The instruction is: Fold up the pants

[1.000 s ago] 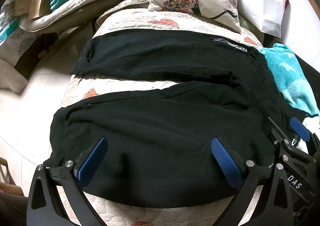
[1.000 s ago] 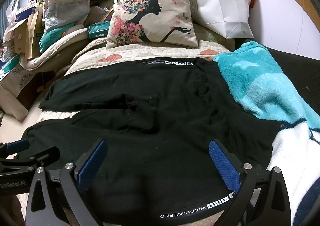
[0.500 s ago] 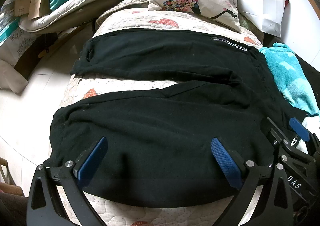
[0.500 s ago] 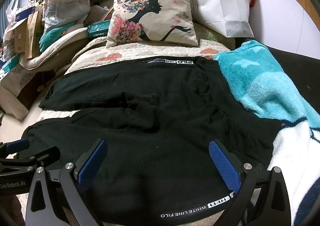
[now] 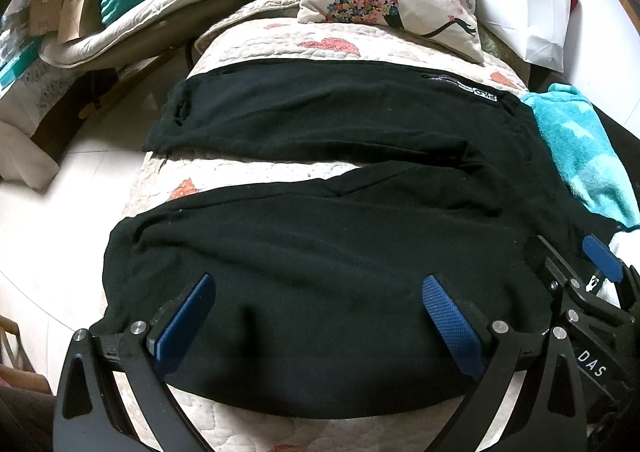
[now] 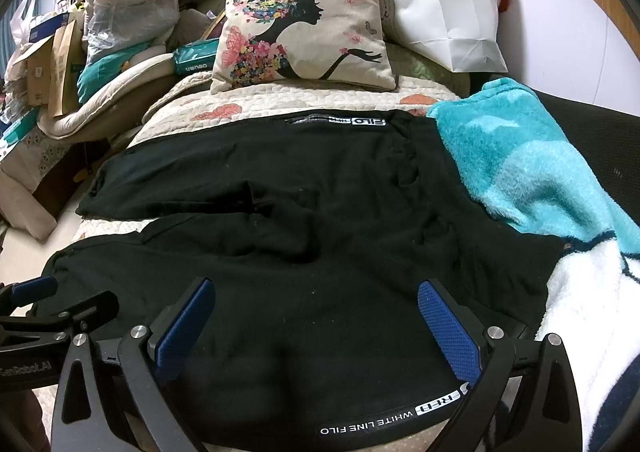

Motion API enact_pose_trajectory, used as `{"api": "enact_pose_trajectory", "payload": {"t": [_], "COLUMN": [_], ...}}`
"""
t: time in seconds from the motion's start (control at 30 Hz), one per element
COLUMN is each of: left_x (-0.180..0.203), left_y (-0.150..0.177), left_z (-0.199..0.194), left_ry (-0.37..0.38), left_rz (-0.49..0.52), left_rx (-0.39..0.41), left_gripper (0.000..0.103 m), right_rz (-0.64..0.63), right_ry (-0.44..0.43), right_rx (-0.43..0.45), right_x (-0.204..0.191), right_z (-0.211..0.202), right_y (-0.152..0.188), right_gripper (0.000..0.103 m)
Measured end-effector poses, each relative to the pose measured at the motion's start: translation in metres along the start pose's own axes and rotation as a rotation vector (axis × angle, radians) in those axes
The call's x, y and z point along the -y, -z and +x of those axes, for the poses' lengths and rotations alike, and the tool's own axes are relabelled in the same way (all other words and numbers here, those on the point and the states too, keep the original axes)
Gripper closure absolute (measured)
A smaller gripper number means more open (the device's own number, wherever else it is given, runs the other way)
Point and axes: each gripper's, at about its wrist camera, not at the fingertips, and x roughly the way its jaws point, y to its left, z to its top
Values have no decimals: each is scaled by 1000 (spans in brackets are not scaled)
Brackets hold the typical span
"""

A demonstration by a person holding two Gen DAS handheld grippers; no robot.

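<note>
Black pants (image 5: pixel 320 260) lie spread flat on the quilted bed (image 5: pixel 248 171), legs apart in a V, waistband to the right against the turquoise blanket (image 6: pixel 520 171). Near leg sits right under both grippers; far leg runs below the floral pillow (image 6: pixel 304 23).

Left gripper (image 5: pixel 320 316) hovers over the near leg, cuff end; fingers spread wide, nothing held. Right gripper (image 6: pixel 316 316) hovers over the near waist/hip area by the printed "WHITE LINE FILO" band, fingers also wide and empty.

Handling guess: soft knit jersey, light, limp, no stiffness. It'll drape and sag between grip points, may bunch if dragged across the quilt. Not slippery, not fragile.

Grip points I'd use: near edge of the leg by the cuff for the left, near waistband edge for the right. Pinch the edge, both layers, lift and carry over onto the far leg.
</note>
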Motion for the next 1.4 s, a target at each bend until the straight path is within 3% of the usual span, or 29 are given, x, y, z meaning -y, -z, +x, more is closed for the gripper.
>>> {"api": "enact_pose_trajectory", "payload": {"t": [0.93,1.23,1.4], "left_x": [-4,-5,-16], "left_y": [7,10,2], "left_z": [38,35,21], "left_ry": [-91,-71,9], "left_rz": [45,56,-22], "left_rx": [-111,-114,-83], "left_gripper": [0,0,6], "right_rz": [15,20,13], "right_ry": [4,3,7], "right_rx": [-18,-24,-13], "right_x": [6,8,8], "right_z": [1,1,-1], "right_y": [-2,-3,-6], "right_gripper": [0,0,0]}}
